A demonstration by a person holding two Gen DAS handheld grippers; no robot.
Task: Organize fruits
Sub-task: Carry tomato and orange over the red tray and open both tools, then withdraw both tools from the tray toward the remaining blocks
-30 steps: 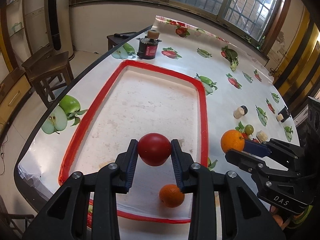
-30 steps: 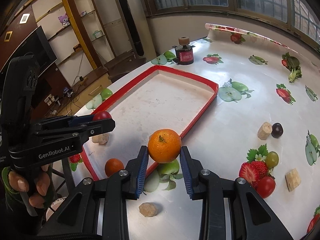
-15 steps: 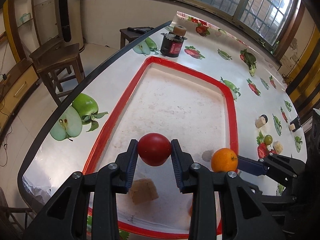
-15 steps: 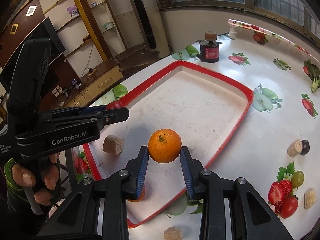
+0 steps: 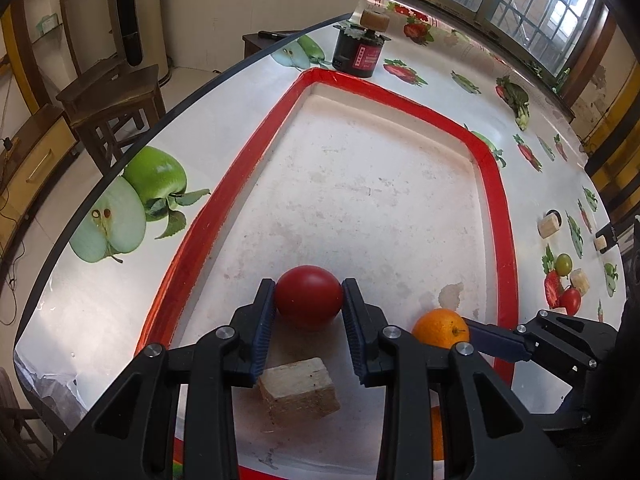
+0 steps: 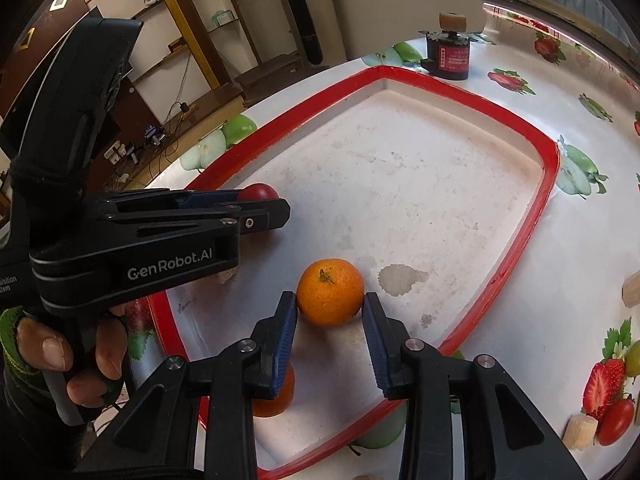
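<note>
A red-rimmed white tray [image 5: 494,184] lies on the fruit-print tablecloth. My left gripper [image 5: 308,286] is shut on a round red fruit [image 5: 309,302], low over the tray's near end. Just below it lies a pale wooden block [image 5: 298,390]. In the right wrist view, my right gripper [image 6: 330,299] is shut on an orange [image 6: 330,294], which sits at or just above the tray floor [image 6: 400,184]. A second orange [image 6: 276,400] lies in the tray, half hidden behind the right gripper's left finger. The left gripper [image 6: 260,208] stands close by to the left.
A dark jar with a red label [image 5: 360,52] stands beyond the tray's far end. Pale blocks [image 5: 548,226] lie on the cloth to the right, among printed fruit. The table's dark edge [image 5: 120,168] curves along the left, with a wooden stool [image 5: 112,100] beyond it.
Both grippers have come down over the tray with their fruit. The right one carried its orange from outside the rim to inside it. The wooden block has come into view under the left gripper.
</note>
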